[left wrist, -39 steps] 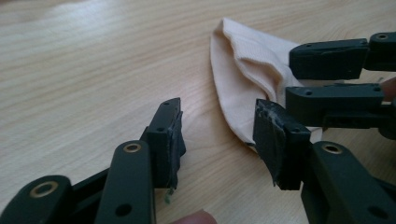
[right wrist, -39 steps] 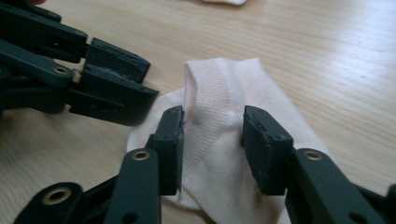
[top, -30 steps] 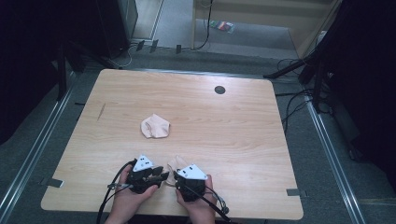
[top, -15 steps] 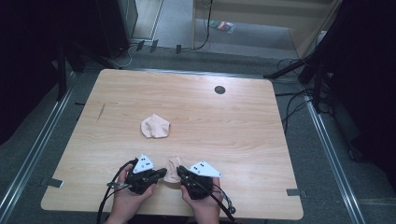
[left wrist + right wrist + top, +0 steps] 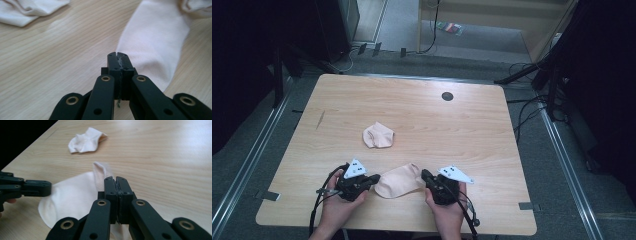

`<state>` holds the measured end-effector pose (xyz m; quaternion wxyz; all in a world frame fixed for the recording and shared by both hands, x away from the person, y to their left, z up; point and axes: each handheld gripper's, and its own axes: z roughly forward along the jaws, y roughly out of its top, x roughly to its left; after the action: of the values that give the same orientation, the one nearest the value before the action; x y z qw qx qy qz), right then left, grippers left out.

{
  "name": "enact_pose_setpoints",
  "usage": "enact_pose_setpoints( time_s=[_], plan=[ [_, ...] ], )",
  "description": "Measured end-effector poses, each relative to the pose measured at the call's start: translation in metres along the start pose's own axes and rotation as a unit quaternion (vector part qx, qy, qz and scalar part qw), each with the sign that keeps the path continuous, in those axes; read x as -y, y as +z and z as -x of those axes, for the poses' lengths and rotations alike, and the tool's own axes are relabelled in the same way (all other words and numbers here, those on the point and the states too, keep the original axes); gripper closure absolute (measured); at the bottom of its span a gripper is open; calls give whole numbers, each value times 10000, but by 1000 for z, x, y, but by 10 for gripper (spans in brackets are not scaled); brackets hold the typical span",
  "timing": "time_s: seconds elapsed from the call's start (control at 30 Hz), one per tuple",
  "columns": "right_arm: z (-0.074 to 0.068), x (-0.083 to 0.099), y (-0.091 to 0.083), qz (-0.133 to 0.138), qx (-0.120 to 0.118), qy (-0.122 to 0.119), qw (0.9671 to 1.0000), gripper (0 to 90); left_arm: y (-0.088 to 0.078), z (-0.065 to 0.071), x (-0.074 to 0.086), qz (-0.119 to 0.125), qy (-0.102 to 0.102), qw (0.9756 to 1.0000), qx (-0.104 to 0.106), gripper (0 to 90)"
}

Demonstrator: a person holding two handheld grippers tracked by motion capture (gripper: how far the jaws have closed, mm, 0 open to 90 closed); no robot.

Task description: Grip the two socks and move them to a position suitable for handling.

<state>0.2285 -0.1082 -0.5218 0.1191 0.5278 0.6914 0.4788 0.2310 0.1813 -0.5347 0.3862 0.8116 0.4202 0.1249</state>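
Wooden tabletop [image 5: 492,135], dark round hole near far edge. Flat pale sock [image 5: 399,181] at near edge, stretched between both grippers. Left gripper [image 5: 373,179] jaws just closed, pinching sock's left end. Right gripper [image 5: 426,175] clamped on sock's right end, fabric between pads. Second sock [image 5: 378,135], crumpled, lies apart toward tabletop middle.

Your materials: cloth on wood, matt black grippers.
Sock [image 5: 398,181] soft matt knit, ribbed cuff; second sock [image 5: 378,135] same; table [image 5: 472,135] smooth light woodgrain, slight sheen; left gripper [image 5: 117,55] brass-coloured rivets.
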Motion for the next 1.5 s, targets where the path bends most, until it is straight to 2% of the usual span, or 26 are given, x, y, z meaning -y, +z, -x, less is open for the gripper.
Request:
enact_pose_setpoints(
  time_s=[0.03, 0.1, 0.13, 0.2, 0.23, 0.27, 0.3, 0.33, 0.4, 0.47, 0.5, 0.53, 0.57, 0.67, 0.73, 0.77, 0.83, 0.9, 0.93, 1.0, 1.03, 1.13, 1.2, 1.33, 1.43, 1.5],
  plan=[
    [7, 0, 0, -95, -17, 212, 9997, 894, -1, -2, -1, -43, 56, 10000, 16, 900],
    [10, 1, 0, -135, -2, 277, 9995, 894, -1, -3, -2, -62, 92, 9999, 12, 900],
    [16, 2, 1, -237, 24, 426, 9988, 875, 0, -3, -2, -40, 112, 9999, 3, 900],
    [17, 2, 1, -217, 71, 463, 9987, 848, 3, -2, -1, 78, 129, 9999, -60, 900],
    [20, 2, -2, -32, 336, 411, 9986, 747, 6, -4, 2, 178, 45, 9998, -93, 896],
    [20, 2, -2, -32, 336, 411, 9986, 747, 6, -4, 2, 178, 45, 9998, -93, 809],
    [22, -1, -7, 146, 498, 301, 9982, 705, 7, -5, 2, 251, -31, 9993, -280, 714],
    [22, -2, -9, 194, 541, 228, 9981, 697, 2, -5, 2, 326, -148, 9988, -328, 720],
    [21, -2, -11, 231, 489, 142, 9984, 684, -1, -5, 1, 400, -191, 9987, -252, 753],
    [18, -3, -9, 140, 235, -110, 9996, 656, -7, -2, 1, 496, -202, 9985, -132, 755],
    [14, -1, -4, -26, 249, -281, 9993, 613, -9, 4, 0, 463, -161, 9988, 10, 751],
    [14, -1, -4, -26, 249, -281, 9993, 613, -9, 4, 0, 463, -161, 9988, 10, 721],
    [12, 2, 3, -165, 372, -418, 9983, 571, -6, 8, 0, 350, -151, 9993, 43, 668],
    [13, 7, 12, -382, 568, -441, 9967, 533, 7, 18, 3, 51, 78, 9999, 85, 612],
    [15, 9, 16, -500, 580, -424, 9962, 585, 13, 22, 4, -141, 142, 9998, 13, 527],
    [15, 9, 16, -500, 580, -424, 9962, 585, 13, 22, 4, -141, 142, 9998, 13, 478],
    [16, 10, 18, -548, 477, -481, 9962, 699, 15, 25, 4, -171, 255, 9995, -88, 470],
    [18, 9, 19, -635, 363, -386, 9966, 815, 16, 27, 5, -158, 352, 9990, -224, 487],
    [19, 9, 19, -643, 348, -359, 9967, 860, 16, 28, 6, -145, 428, 9984, -330, 540],
    [22, 9, 17, -666, 321, -320, 9967, 880, 14, 23, 8, -84, 510, 9985, -191, 798],
    [23, 9, 15, -692, 296, -293, 9967, 882, 14, 21, 8, -80, 497, 9986, -135, 836],
    [25, 7, 11, -673, 230, -231, 9972, 885, 13, 18, 7, -124, 526, 9984, -149, 869],
    [26, 6, 8, -684, 169, -157, 9974, 887, 9, 14, 6, -262, 570, 9978, -195, 874],
    [27, 4, 0, -743, 136, -123, 9971, 895, 2, 3, 7, -382, 382, 9984, -141, 884],
    [27, 6, -5, -858, 207, -103, 9960, 897, 0, 4, 7, -496, 583, 9968, -210, 888],
    [28, 7, -6, -870, 201, -97, 9960, 897, 1, 5, 7, -471, 580, 9970, -193, 884]
  ],
)
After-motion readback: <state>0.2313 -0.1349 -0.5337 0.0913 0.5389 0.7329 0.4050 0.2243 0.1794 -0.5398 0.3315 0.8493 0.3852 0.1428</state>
